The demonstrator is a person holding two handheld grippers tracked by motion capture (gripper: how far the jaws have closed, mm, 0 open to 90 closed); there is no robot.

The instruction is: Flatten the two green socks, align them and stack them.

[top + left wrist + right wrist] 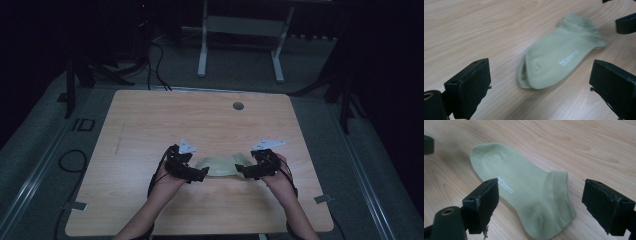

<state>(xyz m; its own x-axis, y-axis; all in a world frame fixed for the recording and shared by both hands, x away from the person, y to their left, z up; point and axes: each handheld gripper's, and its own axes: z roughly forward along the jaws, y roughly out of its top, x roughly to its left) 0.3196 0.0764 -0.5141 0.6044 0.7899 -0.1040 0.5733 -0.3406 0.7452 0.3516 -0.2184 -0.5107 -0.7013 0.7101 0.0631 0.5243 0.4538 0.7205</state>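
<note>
While both grippers face each other low over the wooden table point(150, 130), a pale green ankle sock point(222, 165) lies flat on the boards between them, near the person's edge of the table. The left gripper point(202, 173) sits just beside the sock's toe end, and the right gripper point(241, 171) just beside its cuff end.

From the left gripper view, the sock point(559, 56) stretches away from the camera, toe nearest, cuff far off, with a short line of white lettering along its side. That gripper's two black jaws stand wide apart with nothing pinched between them; the sock rests on the wood ahead of them.

From the right gripper view, the sock point(529, 190) runs the other way, its ribbed cuff and heel closest. These jaws are likewise spread wide, one on either side of the cuff end, and their pads do not press on the fabric.

Each hand wraps its gripper from behind, forearms entering from the near edge.
</note>
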